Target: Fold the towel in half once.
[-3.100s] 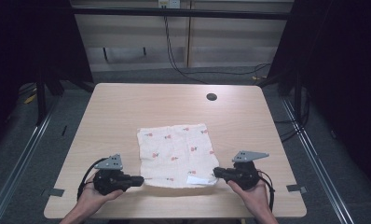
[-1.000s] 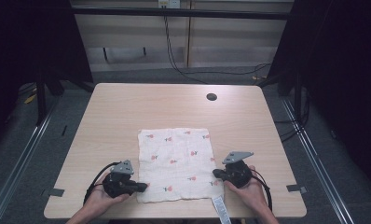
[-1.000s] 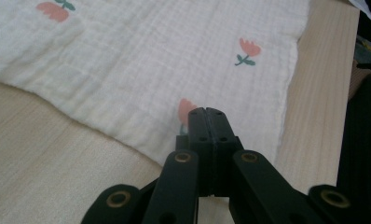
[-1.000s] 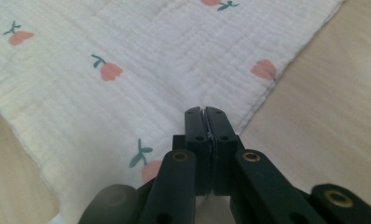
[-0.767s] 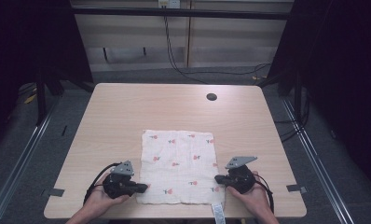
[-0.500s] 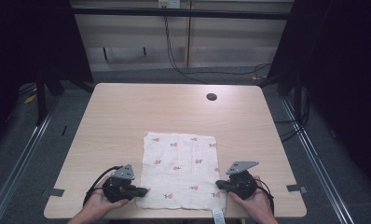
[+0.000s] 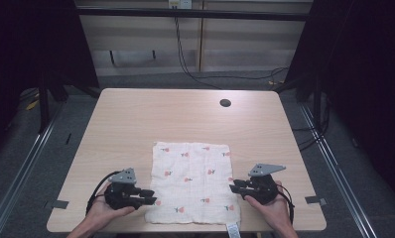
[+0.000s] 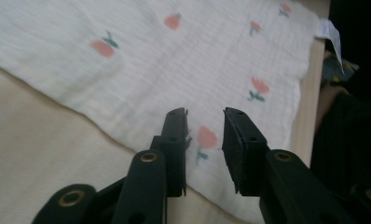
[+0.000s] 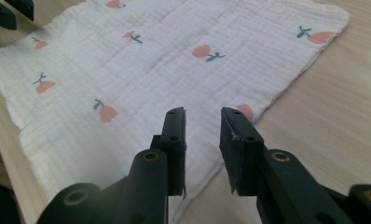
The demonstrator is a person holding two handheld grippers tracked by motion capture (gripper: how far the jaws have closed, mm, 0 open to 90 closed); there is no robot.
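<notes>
Lying flat at the near middle of the table [image 7: 136, 119], one flower-printed cloth [image 7: 193, 181] is flanked by two grippers, each held level and pointing inward: the left gripper [image 7: 153, 196] at its left edge, the right gripper [image 7: 233, 187] at its right edge.

Seen in the left gripper view, the jaws have just been opening and stand released above the cloth [image 8: 183, 70].

Seen in the right gripper view, the jaws have likewise just been opening and stand apart over the cloth's [image 9: 165, 70] edge, nothing grasped.

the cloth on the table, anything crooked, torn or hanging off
Little stands out. The white muslin cloth with pink flower prints lies flat and roughly square on the light wooden table, no tears visible. Only its small white label hangs over the table's near edge.
</notes>
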